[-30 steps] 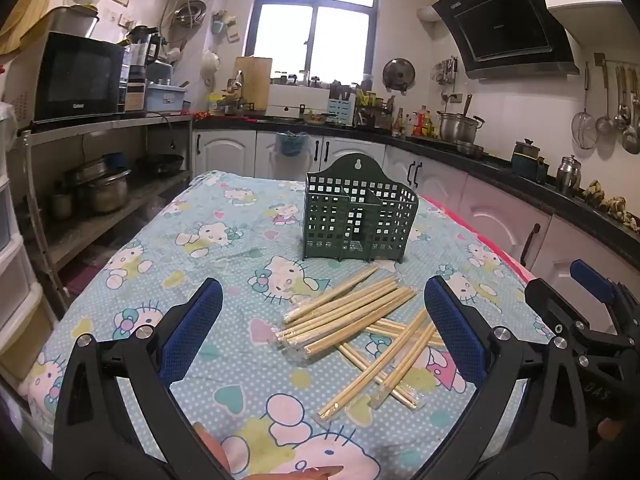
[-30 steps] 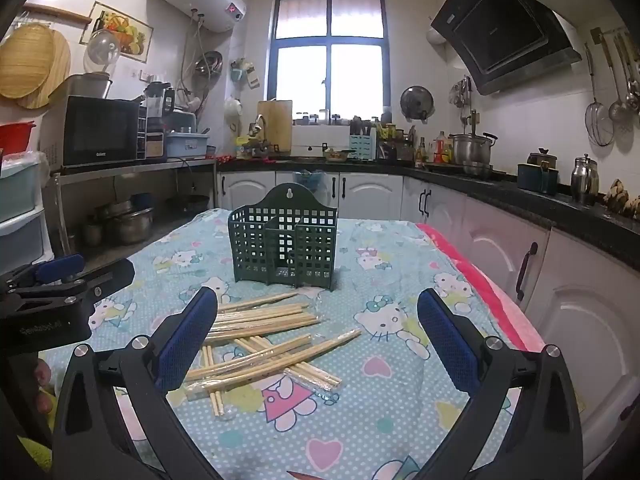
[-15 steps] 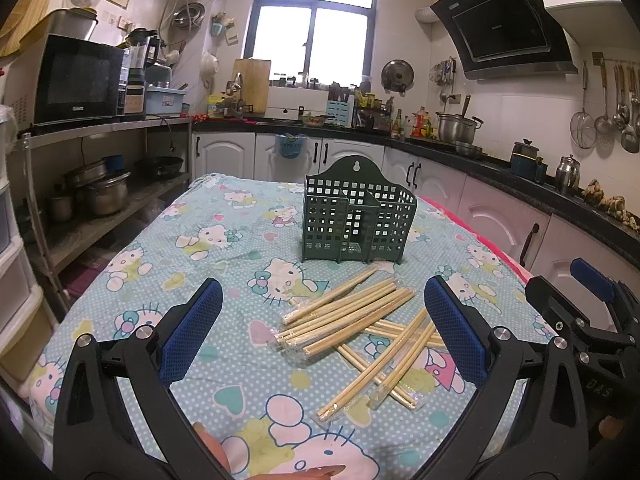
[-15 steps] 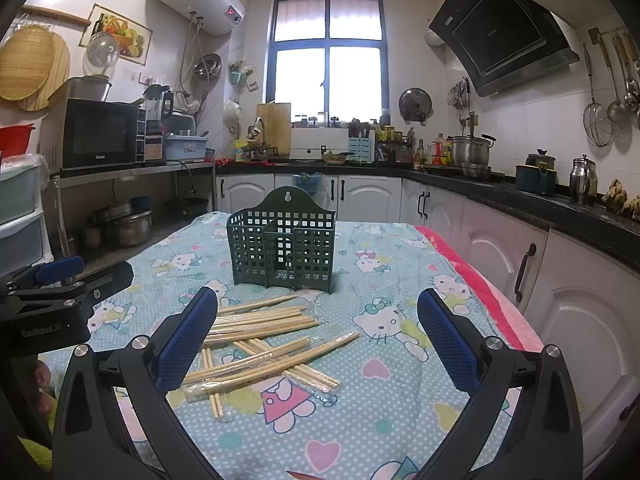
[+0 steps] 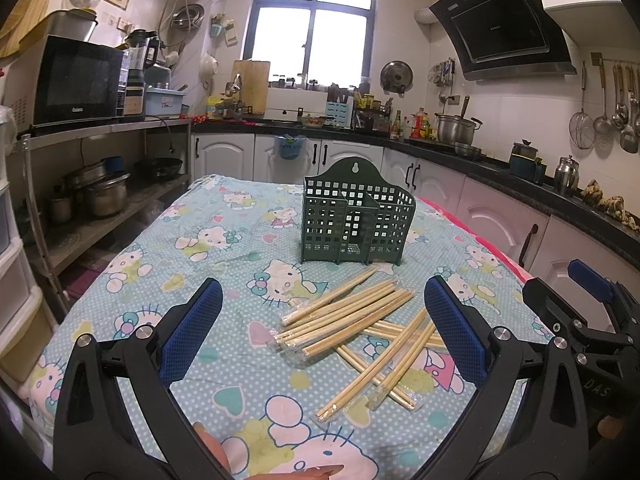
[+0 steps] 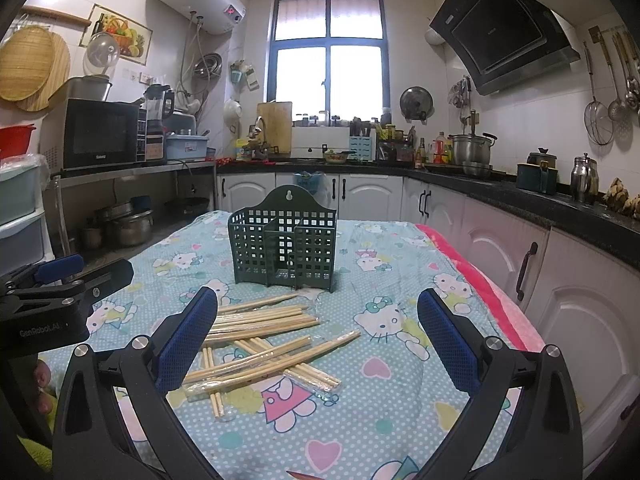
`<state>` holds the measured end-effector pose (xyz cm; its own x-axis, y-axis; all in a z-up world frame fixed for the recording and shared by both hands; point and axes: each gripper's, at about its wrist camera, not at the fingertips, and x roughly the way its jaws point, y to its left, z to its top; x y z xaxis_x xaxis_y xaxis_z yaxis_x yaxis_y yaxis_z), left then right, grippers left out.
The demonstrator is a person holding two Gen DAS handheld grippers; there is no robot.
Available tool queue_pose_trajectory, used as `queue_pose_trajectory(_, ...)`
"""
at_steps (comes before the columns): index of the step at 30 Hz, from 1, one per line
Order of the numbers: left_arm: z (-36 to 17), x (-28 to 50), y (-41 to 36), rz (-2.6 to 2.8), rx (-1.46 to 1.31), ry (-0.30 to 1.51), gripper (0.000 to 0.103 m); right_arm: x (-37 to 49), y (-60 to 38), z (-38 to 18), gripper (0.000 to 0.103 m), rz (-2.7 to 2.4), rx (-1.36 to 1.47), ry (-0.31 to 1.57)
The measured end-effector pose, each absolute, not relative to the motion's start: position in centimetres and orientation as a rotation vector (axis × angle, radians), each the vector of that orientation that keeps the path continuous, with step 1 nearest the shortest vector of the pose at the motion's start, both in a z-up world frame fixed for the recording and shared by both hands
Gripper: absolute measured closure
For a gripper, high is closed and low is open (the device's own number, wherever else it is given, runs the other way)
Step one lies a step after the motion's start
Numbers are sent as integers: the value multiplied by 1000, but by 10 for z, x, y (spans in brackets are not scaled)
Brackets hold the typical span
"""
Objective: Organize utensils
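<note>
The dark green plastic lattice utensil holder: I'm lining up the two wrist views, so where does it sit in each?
Left wrist: the dark green plastic lattice utensil holder stands upright, just right of centre, beyond the wrapped bamboo chopsticks.
Right wrist: it stands left of centre, again behind the chopsticks.
Shared landmark: the blue-framed window above it.

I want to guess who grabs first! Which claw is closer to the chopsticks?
Left, though it's close. The left claw sits right over the chopsticks; the right claw has them toward its left finger.
</note>
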<state>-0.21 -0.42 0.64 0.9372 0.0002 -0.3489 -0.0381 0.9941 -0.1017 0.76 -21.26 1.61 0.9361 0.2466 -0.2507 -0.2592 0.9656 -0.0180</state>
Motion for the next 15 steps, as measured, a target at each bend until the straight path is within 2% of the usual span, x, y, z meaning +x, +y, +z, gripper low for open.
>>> queue_pose_trajectory(15,17,3,-10,19,-113,363,10,10,-214,16,6,262,-50,262)
